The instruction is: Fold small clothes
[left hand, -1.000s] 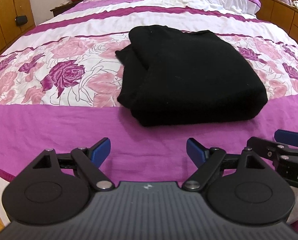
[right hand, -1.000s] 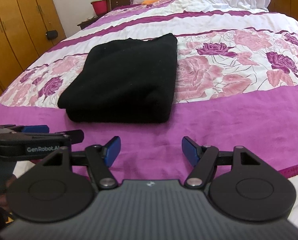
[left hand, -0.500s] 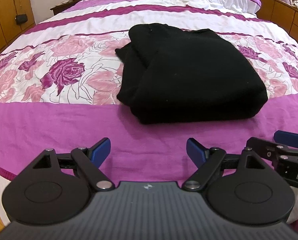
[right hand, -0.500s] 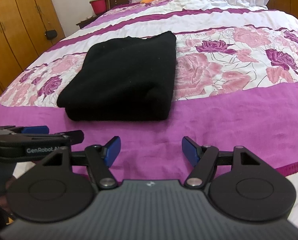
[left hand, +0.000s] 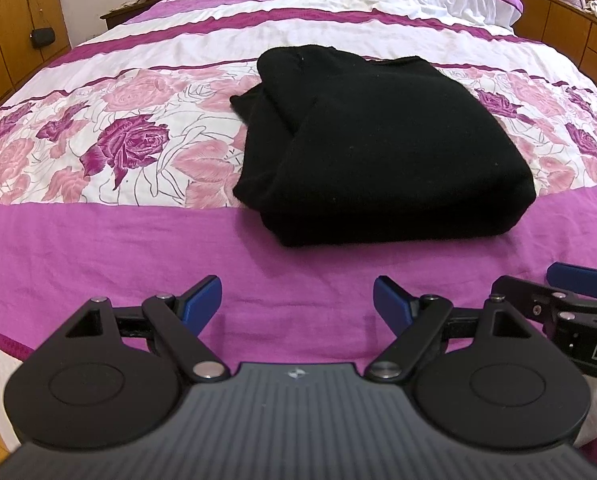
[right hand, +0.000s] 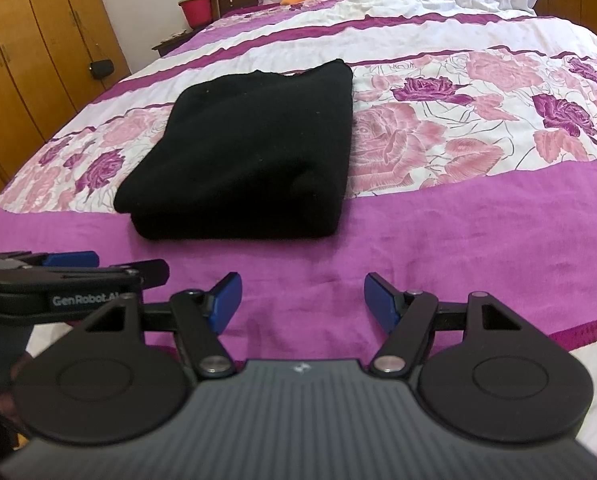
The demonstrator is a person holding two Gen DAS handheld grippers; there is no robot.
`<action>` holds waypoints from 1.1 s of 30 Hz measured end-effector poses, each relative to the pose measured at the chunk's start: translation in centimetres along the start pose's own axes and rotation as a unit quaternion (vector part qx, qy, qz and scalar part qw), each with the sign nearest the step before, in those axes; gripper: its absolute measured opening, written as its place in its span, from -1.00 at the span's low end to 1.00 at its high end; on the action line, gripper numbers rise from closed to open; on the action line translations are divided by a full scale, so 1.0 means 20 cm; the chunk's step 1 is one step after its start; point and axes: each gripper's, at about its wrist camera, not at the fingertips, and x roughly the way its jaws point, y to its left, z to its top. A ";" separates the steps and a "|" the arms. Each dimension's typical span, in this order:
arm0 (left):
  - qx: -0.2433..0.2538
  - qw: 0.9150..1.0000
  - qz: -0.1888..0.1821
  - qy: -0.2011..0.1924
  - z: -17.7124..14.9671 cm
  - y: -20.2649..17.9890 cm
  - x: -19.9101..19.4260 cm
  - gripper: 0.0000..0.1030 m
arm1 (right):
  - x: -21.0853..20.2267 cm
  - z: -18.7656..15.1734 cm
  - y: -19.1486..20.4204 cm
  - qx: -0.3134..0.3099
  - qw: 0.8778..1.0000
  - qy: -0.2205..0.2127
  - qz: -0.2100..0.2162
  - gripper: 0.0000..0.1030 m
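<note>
Left gripper, blue-padded black claw — jaws apart, nothing between them, low centre of its frame, short of the garment.

Folded black knit garment — compact rectangle, mid-frame on the purple floral bedspread; folding looks complete, so both claws idle clear.

Right gripper — likewise parted, empty.

Lettering, right view's lower left: "GenRobot.AI"; left view's right edge: partial "DA".

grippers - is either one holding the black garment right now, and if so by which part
Neither. The left gripper and the right gripper are both open with only bedspread between their fingers. The folded black garment lies apart, untouched.
</note>
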 end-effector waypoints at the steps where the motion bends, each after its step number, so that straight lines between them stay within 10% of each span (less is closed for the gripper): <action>1: 0.000 1.000 0.000 0.001 0.00 0.00 0.00 0.67 | 0.00 0.00 0.00 0.000 1.000 0.000 0.000 0.35; 33: 0.002 1.000 0.000 -0.005 -0.01 -0.01 -0.02 0.67 | -0.01 0.00 0.00 -0.002 1.000 -0.002 0.002 0.35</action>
